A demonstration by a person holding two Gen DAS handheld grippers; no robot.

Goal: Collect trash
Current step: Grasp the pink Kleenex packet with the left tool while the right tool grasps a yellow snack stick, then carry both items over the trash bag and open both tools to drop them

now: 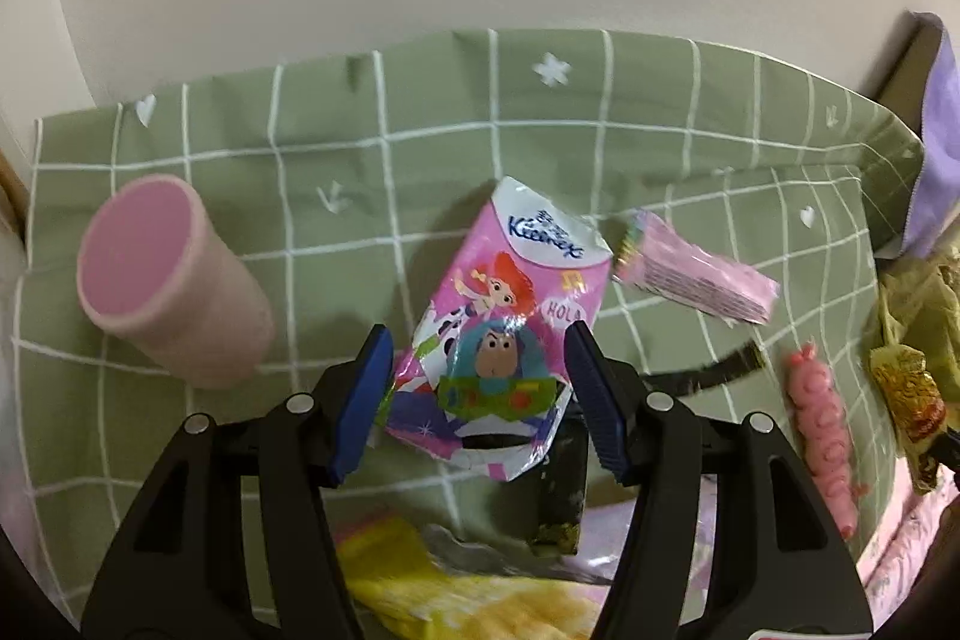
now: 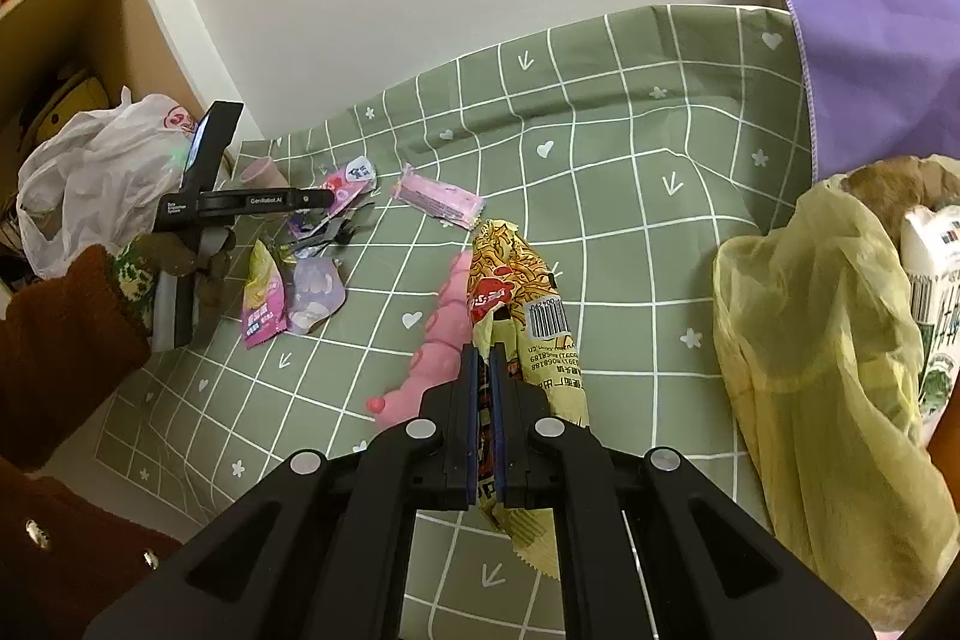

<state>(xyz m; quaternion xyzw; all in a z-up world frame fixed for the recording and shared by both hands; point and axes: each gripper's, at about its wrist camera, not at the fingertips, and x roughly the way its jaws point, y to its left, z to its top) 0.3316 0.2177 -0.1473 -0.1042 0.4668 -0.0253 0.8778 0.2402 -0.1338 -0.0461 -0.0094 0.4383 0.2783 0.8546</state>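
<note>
My left gripper holds a pink Kleenex tissue packet with cartoon figures. The blue pads touch both its long edges and its lower left edge is crumpled. The packet's top sticks out past the fingertips and throws a shadow on the green checked cloth. In the right wrist view this packet shows at the tip of the left gripper. My right gripper is shut on a yellow noodle wrapper, which hangs above the cloth. The yellow-green trash bag stands at the right.
A pink cup lies left of the packet. A pink wafer wrapper, a pink bumpy toy, dark wrappers and purple and pink sachets lie on the cloth. A white plastic bag fills the shelf at left; a carton stands behind the trash bag.
</note>
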